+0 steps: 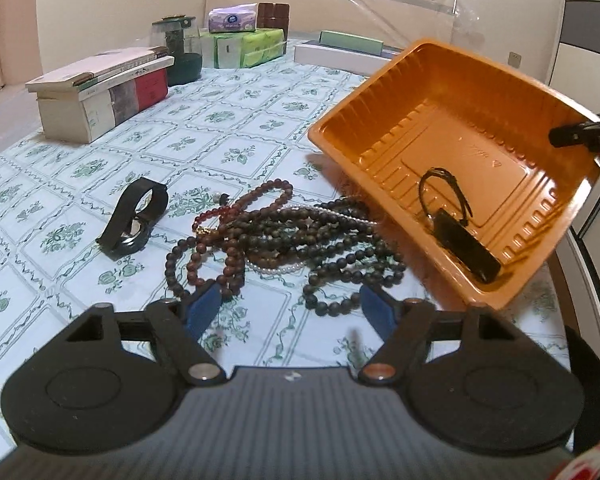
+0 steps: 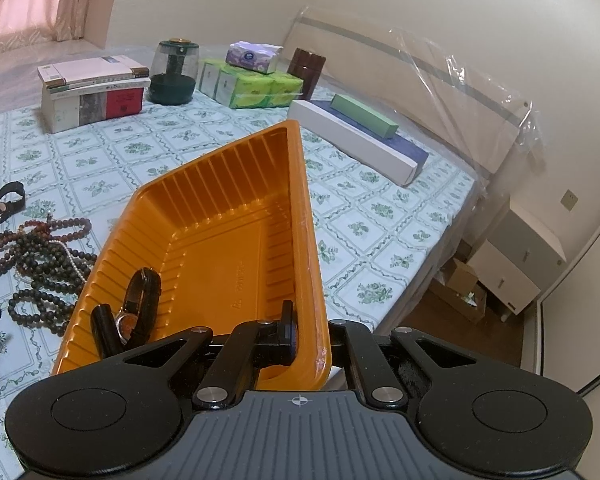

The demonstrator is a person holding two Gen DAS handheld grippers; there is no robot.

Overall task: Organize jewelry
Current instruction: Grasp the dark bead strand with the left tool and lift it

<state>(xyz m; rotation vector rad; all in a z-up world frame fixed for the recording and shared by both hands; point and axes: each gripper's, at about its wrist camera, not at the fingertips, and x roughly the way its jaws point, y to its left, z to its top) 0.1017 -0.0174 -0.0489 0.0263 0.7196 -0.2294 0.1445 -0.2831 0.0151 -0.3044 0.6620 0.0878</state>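
An orange plastic tray (image 1: pixel 460 92) is tilted up over the bed, with a black watch (image 1: pixel 460 228) lying in its low corner. My right gripper (image 2: pixel 312 336) is shut on the tray's rim (image 2: pixel 316 280); the watch (image 2: pixel 140 300) shows inside the tray. A tangle of dark, brown and red bead strands with a pearl strand (image 1: pixel 292 240) lies on the patterned bedsheet beside the tray, also at the left in the right wrist view (image 2: pixel 40 264). A second black watch (image 1: pixel 134 216) lies left of the beads. My left gripper (image 1: pixel 292 308) is open, just before the beads.
Stacked books (image 1: pixel 100 92), a dark green jar (image 1: pixel 180 52), green tissue packs (image 1: pixel 244 46) and flat boxes (image 2: pixel 356 140) line the far side of the bed. A plastic-wrapped headboard (image 2: pixel 440 76) stands behind. The bed's edge and a nightstand (image 2: pixel 520 260) are to the right.
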